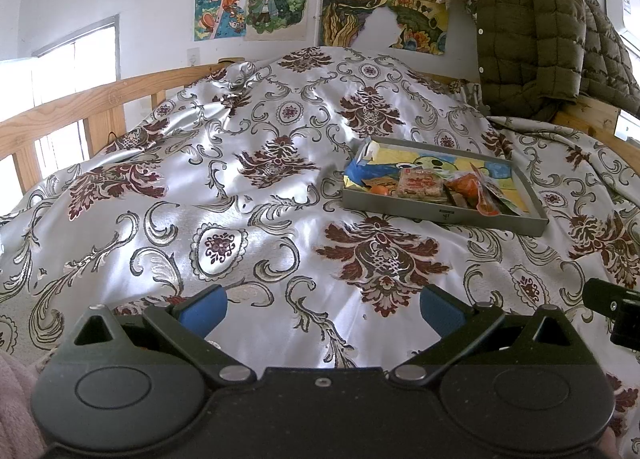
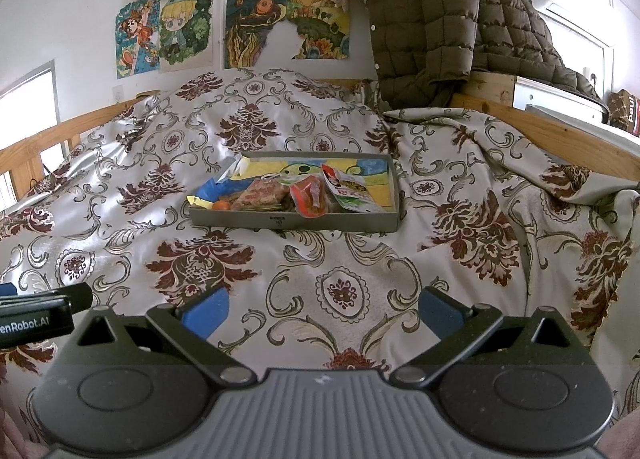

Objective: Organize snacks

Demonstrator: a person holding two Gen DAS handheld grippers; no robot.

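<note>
Tools [image 1: 322,309] [image 2: 322,309] agape; rect. gray tray [image 2: 296,222].

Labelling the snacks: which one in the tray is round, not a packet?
The small orange fruit at the tray's front left corner; the others are flat wrapped packets.

Glossy cloth, matt card, crinkled wrappers

The bedspread [image 1: 240,187] is shiny satin-like cloth; the tray [image 2: 296,221] looks like matt grey card, holding glossy plastic snack packets [image 2: 308,199]. At the upper right hangs a matt quilted jacket [image 1: 532,31]; the rail [image 1: 60,111] is bare wood.
</note>
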